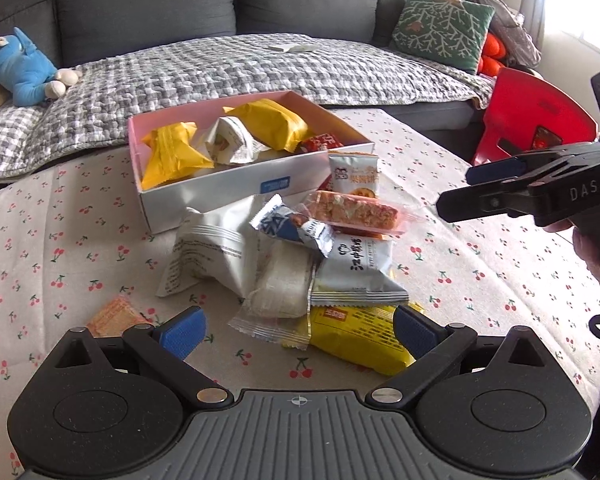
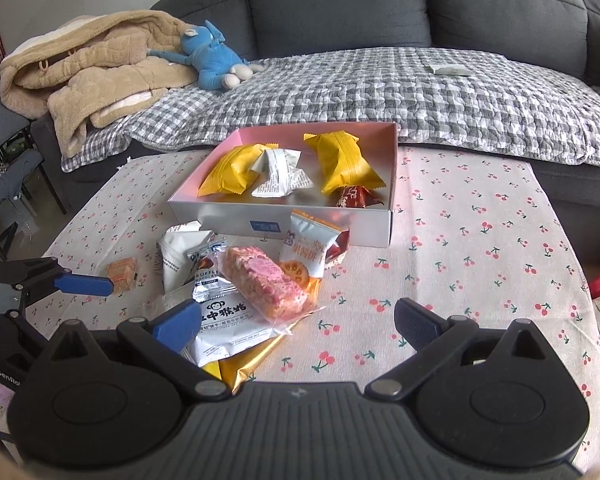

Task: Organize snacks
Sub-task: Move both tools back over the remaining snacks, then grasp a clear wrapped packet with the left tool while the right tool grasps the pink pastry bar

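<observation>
Four snacks already lie in the box (image 2: 284, 224) while the rest sit heaped just in front of it, so your left gripper (image 1: 300, 330) and right gripper (image 2: 296, 326) both hover spread and empty over that pile (image 2: 256, 280), ready to pick.

"DAS" on the right gripper (image 1: 456, 192); "GenRo" on the left gripper (image 2: 140, 304); "TRUFFLE" on a blue-and-silver wrapper (image 2: 208, 270).
</observation>
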Demonstrator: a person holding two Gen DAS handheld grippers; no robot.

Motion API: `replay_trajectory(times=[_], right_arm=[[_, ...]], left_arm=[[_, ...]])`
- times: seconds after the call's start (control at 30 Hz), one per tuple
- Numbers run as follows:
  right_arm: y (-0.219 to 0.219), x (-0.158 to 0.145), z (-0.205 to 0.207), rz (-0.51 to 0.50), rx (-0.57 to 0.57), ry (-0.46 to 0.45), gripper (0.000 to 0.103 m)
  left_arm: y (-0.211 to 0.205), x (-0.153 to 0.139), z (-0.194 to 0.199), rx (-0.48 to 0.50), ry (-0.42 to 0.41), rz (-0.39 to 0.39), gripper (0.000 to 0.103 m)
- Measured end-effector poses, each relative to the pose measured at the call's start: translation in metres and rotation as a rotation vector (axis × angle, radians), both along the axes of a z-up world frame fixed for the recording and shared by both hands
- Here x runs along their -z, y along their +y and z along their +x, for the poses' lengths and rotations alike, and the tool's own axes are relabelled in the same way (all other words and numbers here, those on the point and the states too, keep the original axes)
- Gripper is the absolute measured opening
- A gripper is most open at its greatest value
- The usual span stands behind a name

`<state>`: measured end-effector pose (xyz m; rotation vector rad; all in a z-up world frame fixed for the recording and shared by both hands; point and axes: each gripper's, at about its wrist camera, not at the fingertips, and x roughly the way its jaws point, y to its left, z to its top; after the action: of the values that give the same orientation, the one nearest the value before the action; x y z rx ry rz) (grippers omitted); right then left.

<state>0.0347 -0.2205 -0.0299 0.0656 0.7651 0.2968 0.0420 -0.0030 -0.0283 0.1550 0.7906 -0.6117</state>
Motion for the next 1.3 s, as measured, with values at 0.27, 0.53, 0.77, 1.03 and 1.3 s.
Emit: replay_trajectory(times=[0.27, 0.53, 0.77, 1.03, 1.3], right_arm=[[0.003, 0.007, 0.020, 0.057, 0.019, 0.016, 0.102], [0.011, 0.021, 0.041, 0.096, -0.014, 0.073, 0.081], [0.011, 0.029, 0.047, 0.093, -0.020, 0.096, 0.048], [0.012, 0.023, 0.041, 0.061, -0.051, 0.082, 0.031], [-0.008, 0.021, 0.026, 0.032, -0.011, 0.115, 0.030]], left_arm=[[-0.005, 0.002, 0.008, 0.041, -0.001, -0.022, 0.099], [0.001, 0.011, 0.039, 0.001, 0.076, -0.092, 0.074], [0.000, 0.019, 0.057, -0.015, 0.126, -0.110, 0.046], [-0.010, 0.018, 0.058, -0.009, 0.125, -0.059, 0.030], [0.007, 0.016, 0.048, -0.049, 0.142, -0.014, 0.024]])
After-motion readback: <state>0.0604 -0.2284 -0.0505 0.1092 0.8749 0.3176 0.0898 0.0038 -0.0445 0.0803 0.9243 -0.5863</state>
